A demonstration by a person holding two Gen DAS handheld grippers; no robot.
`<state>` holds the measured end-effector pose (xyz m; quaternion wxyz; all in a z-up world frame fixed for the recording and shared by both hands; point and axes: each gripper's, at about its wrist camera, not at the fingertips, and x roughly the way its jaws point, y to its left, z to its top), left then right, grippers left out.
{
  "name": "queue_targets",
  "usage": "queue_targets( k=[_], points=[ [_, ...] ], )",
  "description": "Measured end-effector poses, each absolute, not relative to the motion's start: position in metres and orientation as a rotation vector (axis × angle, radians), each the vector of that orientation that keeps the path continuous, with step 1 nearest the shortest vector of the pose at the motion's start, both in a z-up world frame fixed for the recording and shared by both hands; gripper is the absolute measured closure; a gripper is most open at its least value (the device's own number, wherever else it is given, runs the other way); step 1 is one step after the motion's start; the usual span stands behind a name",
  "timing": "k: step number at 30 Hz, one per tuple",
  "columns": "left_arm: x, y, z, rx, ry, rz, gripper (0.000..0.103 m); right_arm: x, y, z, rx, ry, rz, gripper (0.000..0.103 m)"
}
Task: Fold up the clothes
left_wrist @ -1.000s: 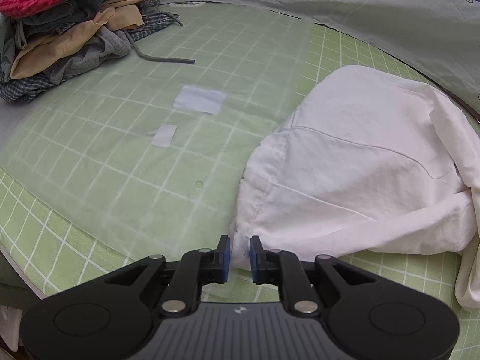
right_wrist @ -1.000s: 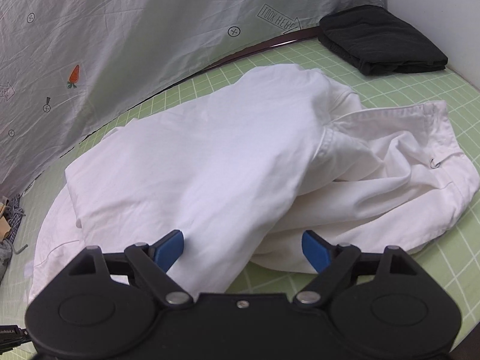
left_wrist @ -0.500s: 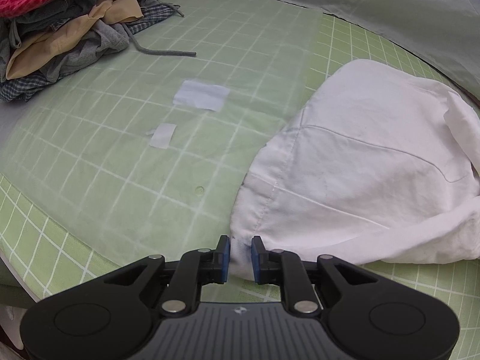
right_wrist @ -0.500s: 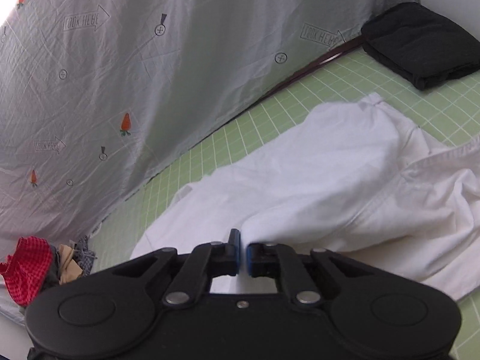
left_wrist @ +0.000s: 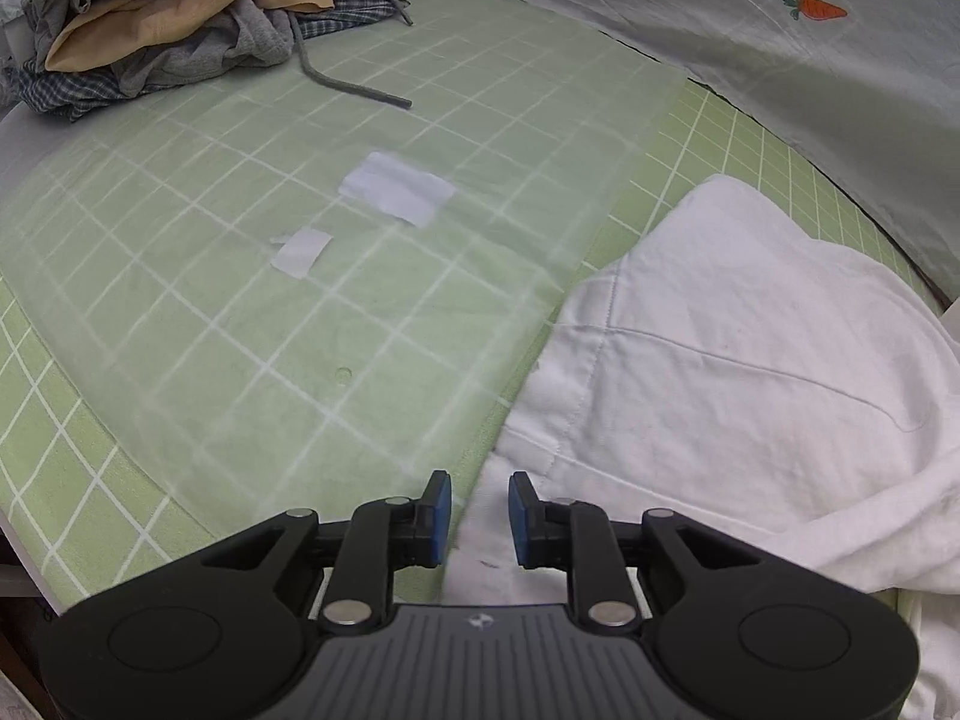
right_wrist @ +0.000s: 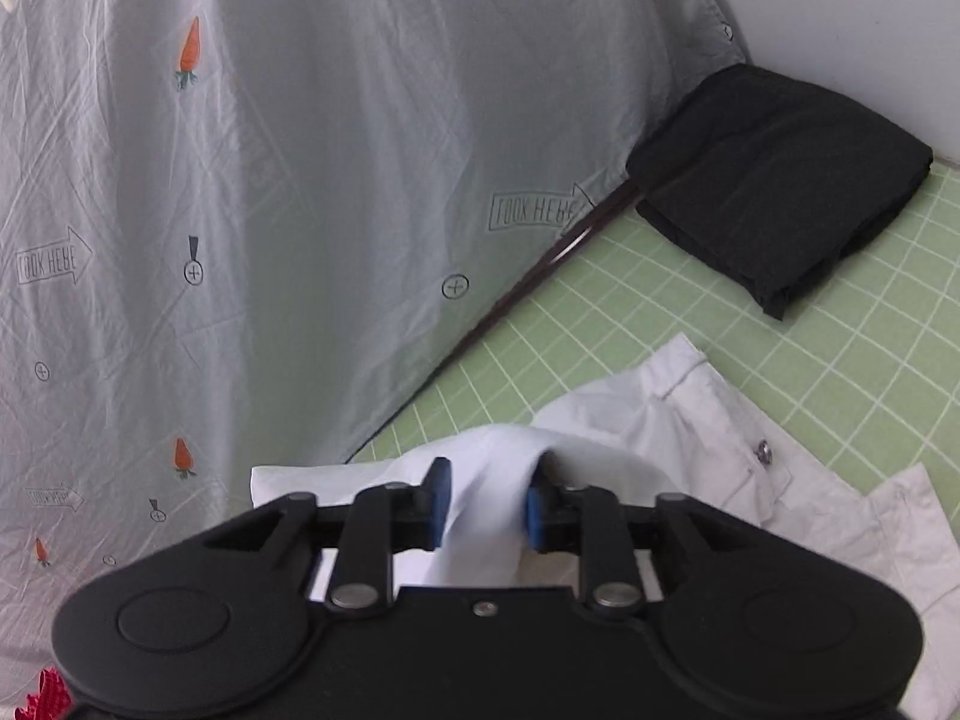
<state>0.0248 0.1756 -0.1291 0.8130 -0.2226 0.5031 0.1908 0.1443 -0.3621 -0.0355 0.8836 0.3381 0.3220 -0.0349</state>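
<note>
Left tongs (left_wrist: 479,510) slightly apart astride the white trousers' (left_wrist: 750,372) corner; right tongs (right_wrist: 487,501) pinch their raised fold.

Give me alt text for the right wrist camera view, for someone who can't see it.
The right gripper has a bunch of the white garment between its blue pads, over a green checked mat. A folded black garment lies at the far right; a grey carrot-print sheet hangs behind.
</note>
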Motion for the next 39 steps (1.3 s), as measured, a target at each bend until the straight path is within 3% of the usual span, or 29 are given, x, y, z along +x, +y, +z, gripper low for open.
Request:
queue_targets(
  k=[5, 8, 10, 13, 27, 31, 39],
  points=[
    [0.035, 0.166, -0.133, -0.489, 1.081, 0.419, 0.057, 0.133, -0.355, -0.061, 0.723, 0.741, -0.053, 0.05],
    [0.039, 0.162, -0.137, -0.471, 1.11, 0.416, 0.05, 0.127, -0.35, -0.062, 0.691, 0.746, -0.026, 0.04],
    [0.038, 0.159, -0.138, -0.454, 1.126, 0.414, 0.047, 0.124, -0.347, -0.06, 0.659, 0.748, -0.034, 0.024],
    [0.032, 0.161, -0.138, -0.501, 1.135, 0.412, 0.042, 0.12, -0.348, -0.064, 0.65, 0.76, -0.055, 0.023],
    [-0.011, 0.152, -0.133, -0.96, 1.033, 0.307, 0.042, 0.084, -0.364, -0.087, 0.751, 0.826, -0.055, 0.014],
    [-0.009, 0.141, -0.141, -1.001, 1.029, 0.277, 0.042, 0.088, -0.37, -0.086, 0.737, 0.826, -0.053, 0.009],
    [-0.001, 0.14, -0.157, -1.131, 0.991, 0.307, 0.042, 0.108, -0.363, -0.075, 0.623, 0.836, -0.019, 0.007]
  ],
)
